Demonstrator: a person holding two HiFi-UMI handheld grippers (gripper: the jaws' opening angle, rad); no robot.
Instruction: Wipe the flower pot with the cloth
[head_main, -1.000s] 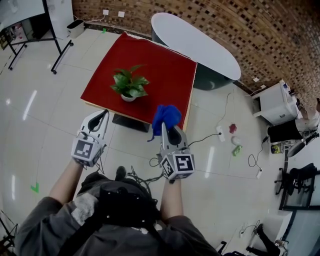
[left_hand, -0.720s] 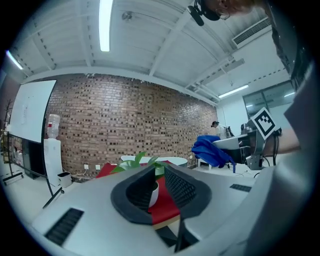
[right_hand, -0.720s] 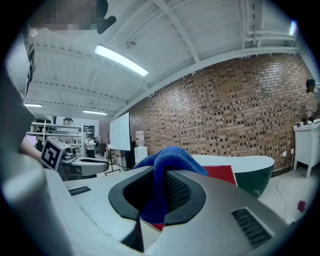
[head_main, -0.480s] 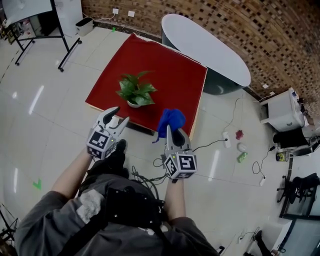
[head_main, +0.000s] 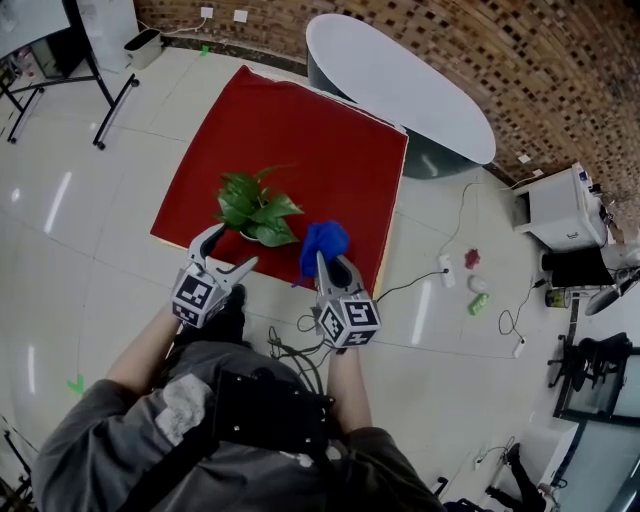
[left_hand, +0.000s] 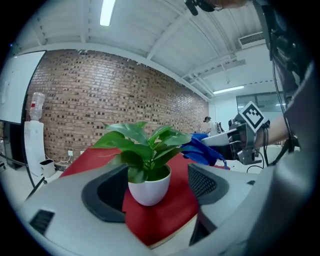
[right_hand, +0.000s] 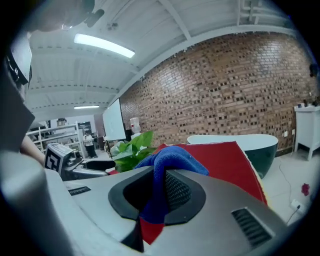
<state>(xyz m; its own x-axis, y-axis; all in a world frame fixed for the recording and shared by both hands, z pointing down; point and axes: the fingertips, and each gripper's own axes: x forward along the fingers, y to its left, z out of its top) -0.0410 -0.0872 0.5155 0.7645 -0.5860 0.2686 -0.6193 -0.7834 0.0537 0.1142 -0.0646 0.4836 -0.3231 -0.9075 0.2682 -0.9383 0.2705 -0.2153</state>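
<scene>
- The flower pot (left_hand: 148, 186), white, upright and holding a leafy plant, stands near the front edge of the red worktop (head_main: 300, 130).
- The left gripper (head_main: 230, 249) sits on the pot's near side and points straight at it. Its jaws are opening, and the pot shows in the gap between them, apparently untouched.
- The right gripper (head_main: 330, 262) is clamped on the blue cloth (head_main: 322, 240), just right of the pot.
- Judging by this, the cloth must travel left to meet the pot's wall, and the left gripper is better placed to steady the pot.
</scene>
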